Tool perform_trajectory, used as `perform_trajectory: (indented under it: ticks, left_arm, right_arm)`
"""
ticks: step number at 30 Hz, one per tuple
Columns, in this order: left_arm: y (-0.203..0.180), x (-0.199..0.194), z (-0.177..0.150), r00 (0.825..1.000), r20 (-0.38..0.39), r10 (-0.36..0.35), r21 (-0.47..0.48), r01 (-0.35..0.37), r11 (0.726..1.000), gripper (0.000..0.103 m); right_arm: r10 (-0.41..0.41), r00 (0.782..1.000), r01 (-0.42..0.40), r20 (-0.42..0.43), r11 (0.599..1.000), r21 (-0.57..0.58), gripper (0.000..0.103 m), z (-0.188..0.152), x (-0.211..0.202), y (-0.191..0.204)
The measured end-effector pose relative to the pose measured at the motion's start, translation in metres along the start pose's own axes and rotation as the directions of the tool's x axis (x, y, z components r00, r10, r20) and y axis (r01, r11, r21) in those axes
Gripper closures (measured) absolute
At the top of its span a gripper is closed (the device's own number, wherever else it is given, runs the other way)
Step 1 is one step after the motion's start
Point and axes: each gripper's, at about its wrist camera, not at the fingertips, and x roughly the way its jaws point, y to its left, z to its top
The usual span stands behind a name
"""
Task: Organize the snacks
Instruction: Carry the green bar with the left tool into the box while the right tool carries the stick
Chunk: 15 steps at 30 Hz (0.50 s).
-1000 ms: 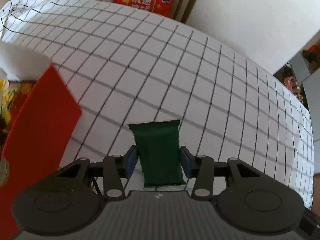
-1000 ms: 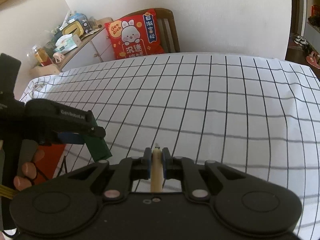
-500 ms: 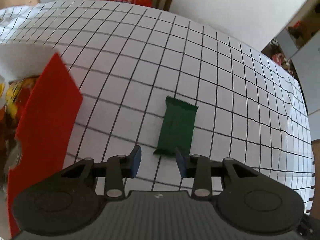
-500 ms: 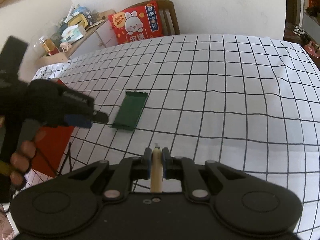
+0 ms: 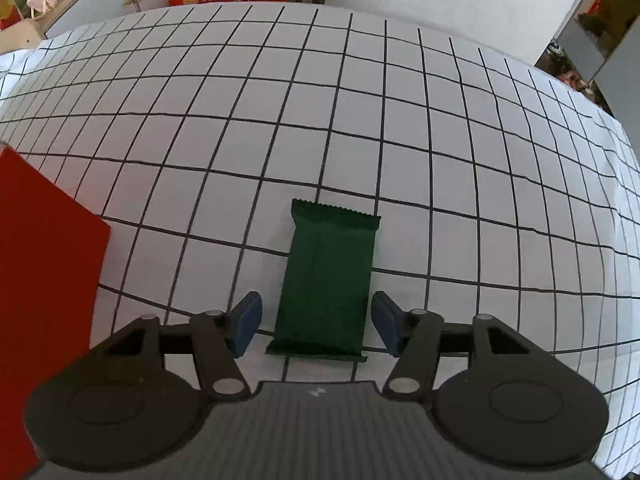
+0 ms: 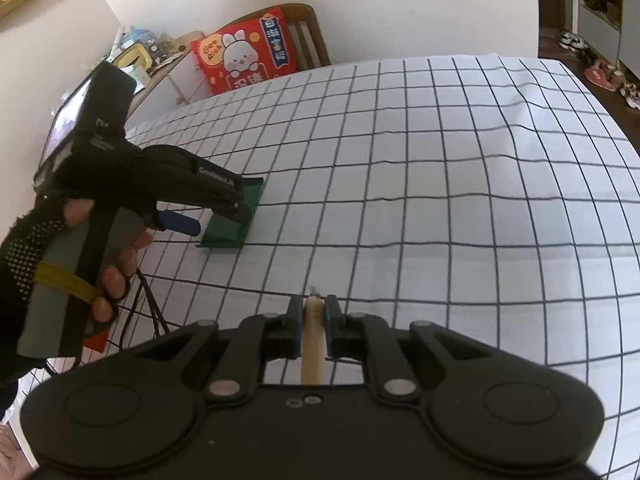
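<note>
A green snack lies flat on the checked cloth, its near end between the spread jaws of the left gripper, long axis pointing straight ahead. The right gripper, farther off, pinches a pale stick.

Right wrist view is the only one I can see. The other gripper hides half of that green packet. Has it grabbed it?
Observer: No. In the left wrist view the left gripper is open, and its blue pads stand apart from the green snack packet on both sides.
Operator: Is the packet lying flat?
Observer: Yes, flat on the checked tablecloth, with its far crimped end fully showing.
Operator: Anything beside it?
Observer: A big red panel fills that view's left edge, apart from the packet.
</note>
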Motion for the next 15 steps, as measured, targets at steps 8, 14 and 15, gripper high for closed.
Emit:
perform_trajectory:
  ticks: [8,14,15]
  left_arm:
    - [-0.023,0.009,-0.006,0.999,0.033,0.036,0.039,-0.037,0.999,0.052]
    - [-0.025,-0.004,-0.021,0.998,0.047,0.034,0.044,-0.036,0.998,0.06]
    - [-0.024,-0.005,-0.023,0.999,0.045,0.031,0.04,-0.032,0.999,0.06]
  right_arm:
    - [-0.004,1.0,0.004,0.005,1.0,0.008,0.094,-0.001,-0.001,-0.005]
    - [-0.018,1.0,0.018,-0.01,1.0,0.005,0.093,0.001,0.003,-0.009]
    - [-0.01,1.0,0.01,-0.018,1.0,0.006,0.09,0.001,0.003,-0.01]
